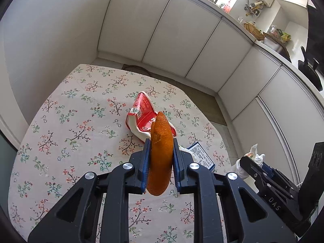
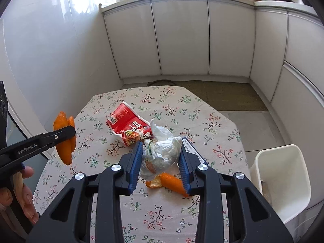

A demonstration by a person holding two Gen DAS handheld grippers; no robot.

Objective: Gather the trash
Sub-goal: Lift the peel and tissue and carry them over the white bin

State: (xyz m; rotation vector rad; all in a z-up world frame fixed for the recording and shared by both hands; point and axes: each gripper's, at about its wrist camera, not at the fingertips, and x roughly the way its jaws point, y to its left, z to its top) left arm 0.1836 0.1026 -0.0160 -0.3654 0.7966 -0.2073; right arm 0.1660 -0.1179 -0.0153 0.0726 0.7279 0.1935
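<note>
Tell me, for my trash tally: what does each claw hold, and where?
Left claw: orange peel, pinched across its middle. Right claw: crumpled white plastic bag, squeezed at its sides.

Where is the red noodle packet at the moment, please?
The red noodle packet lies on the floral tablecloth near the table's middle, just beyond the crumpled white bag held in the right gripper; the left wrist view shows it behind the orange peel.

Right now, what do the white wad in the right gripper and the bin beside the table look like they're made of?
White wad: thin glossy plastic film, probably a bag; crinkled, translucent folds. Bin: smooth rigid white plastic, seemingly; even walls, rounded rim.
</note>
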